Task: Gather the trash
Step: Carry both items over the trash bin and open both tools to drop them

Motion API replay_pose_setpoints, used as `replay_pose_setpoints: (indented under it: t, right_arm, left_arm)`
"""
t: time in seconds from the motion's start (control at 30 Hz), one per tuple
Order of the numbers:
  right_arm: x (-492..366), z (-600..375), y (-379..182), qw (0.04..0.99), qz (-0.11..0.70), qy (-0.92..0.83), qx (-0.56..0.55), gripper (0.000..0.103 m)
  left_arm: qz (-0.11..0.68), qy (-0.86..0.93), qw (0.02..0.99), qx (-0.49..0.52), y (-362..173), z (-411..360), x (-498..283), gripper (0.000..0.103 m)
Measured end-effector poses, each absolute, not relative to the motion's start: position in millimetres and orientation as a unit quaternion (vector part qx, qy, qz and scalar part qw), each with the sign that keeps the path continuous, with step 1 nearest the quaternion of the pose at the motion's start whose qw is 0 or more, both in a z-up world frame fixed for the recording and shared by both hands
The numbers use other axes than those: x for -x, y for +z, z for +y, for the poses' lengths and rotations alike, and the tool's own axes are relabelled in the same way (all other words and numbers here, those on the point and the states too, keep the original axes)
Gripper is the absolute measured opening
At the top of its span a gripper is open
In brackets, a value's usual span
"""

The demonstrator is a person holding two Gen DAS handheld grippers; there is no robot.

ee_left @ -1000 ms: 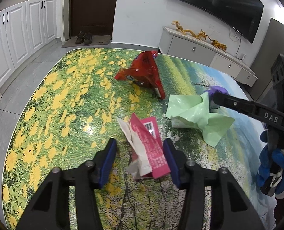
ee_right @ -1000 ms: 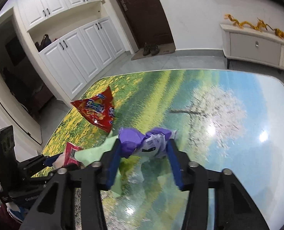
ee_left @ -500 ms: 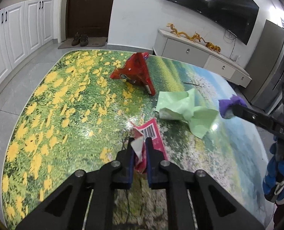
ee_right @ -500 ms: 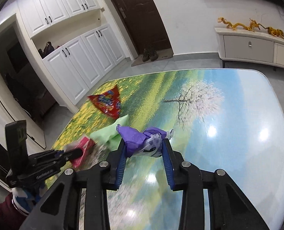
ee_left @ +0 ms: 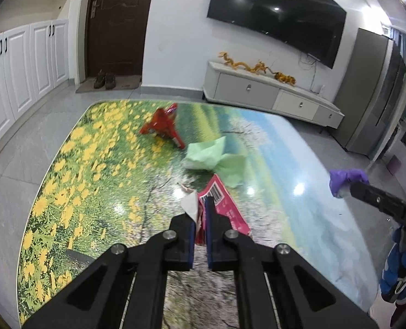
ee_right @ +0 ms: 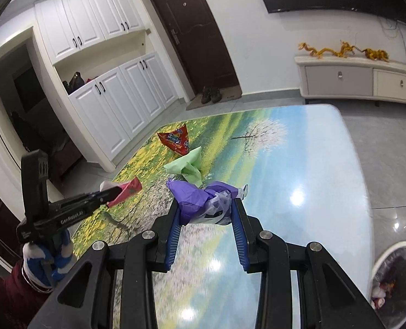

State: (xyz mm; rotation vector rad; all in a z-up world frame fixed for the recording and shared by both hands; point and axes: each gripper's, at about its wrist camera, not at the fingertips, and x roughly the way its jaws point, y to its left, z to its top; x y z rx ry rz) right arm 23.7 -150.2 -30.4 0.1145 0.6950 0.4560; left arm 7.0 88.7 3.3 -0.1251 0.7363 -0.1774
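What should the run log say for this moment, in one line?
left tool: shut on pink wrapper | right tool: shut on purple wad | on table: red bag, green paper

The bench (ee_left: pixel 99 164) carries a print of yellow flowers, green meadow and blue sky. On it lie a red snack bag (ee_left: pixel 163 124) and pale green paper (ee_left: pixel 211 156); the pink wrapper (ee_left: pixel 227 208) bears a barcode, and the crumpled glove (ee_right: pixel 194 200) is purple.

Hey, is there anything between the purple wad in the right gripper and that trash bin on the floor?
Nothing visible. The right hand-held gripper holds the purple wad above the table; the trash bin stands on the floor past the table's right edge, with only tabletop and open floor between them.
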Motion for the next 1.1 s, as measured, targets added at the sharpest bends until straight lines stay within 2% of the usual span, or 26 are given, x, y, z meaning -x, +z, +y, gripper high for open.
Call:
replay_pose_setpoints:
  t: [0.37,0.67,1.1]
  right_arm:
    - [41.2,-219.1,-6.5,0.939,0.286,0.169,-0.092,0.035]
    - [75.2,-299.7,-7.6,0.953,0.253,0.102,-0.136,0.035]
    - [82.6,-440.5,-59.2,0.937,0.258,-0.028,-0.235,0.035]
  left_arm:
    - [0.33,-0.126,0.935,0.02,42.0,31.0,14.7,0.006]
    - [0.326,-0.196,0.924,-0.036,59.2,-69.7,10.2,0.006]
    - [0.372,-0.317,0.865,-0.111,20.1,-261.3,-26.3,0.006]
